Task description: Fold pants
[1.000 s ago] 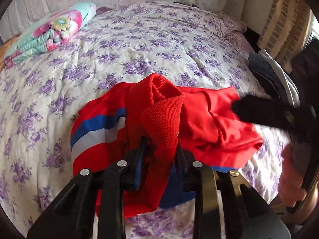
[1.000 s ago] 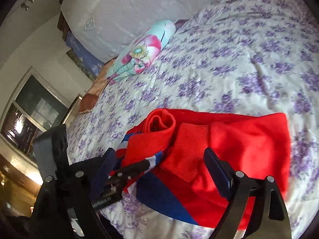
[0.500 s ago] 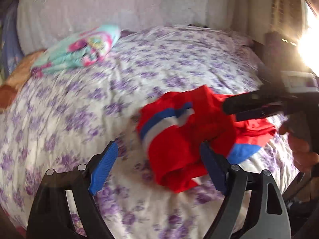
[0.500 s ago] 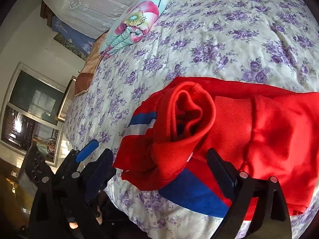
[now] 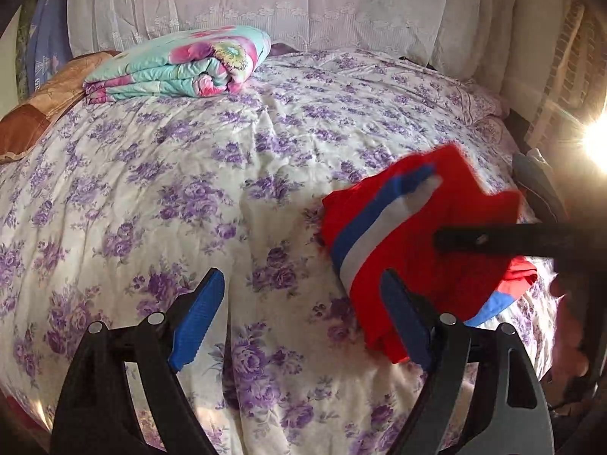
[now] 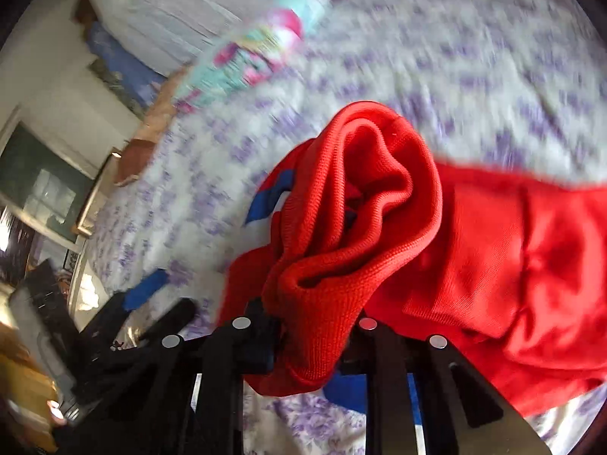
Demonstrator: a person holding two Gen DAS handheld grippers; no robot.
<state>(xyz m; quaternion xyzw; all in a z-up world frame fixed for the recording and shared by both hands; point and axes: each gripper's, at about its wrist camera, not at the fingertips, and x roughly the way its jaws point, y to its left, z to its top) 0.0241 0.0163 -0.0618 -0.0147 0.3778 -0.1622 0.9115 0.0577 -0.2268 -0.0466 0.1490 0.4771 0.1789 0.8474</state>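
Note:
The red pants point(image 5: 421, 250) with a blue and white side stripe lie bunched near the right edge of the bed. My left gripper point(image 5: 303, 322) is open and empty, its blue pads to the left of the pants and above the sheet. My right gripper point(image 6: 315, 345) is shut on the ribbed red waistband of the pants point(image 6: 360, 227) and lifts it; it shows as a dark bar in the left wrist view point(image 5: 493, 242). The right wrist view is blurred by motion.
A folded floral quilt point(image 5: 182, 64) and a brown pillow point(image 5: 34, 110) lie at the head of the bed. The purple-flowered sheet point(image 5: 189, 189) covers the bed. White curtain behind. Dark clothes point(image 5: 538, 185) lie at the right edge, with sun glare there.
My left gripper let go of the pants, opened and drew back to the left. My right gripper closed on the waistband and is pulling it up.

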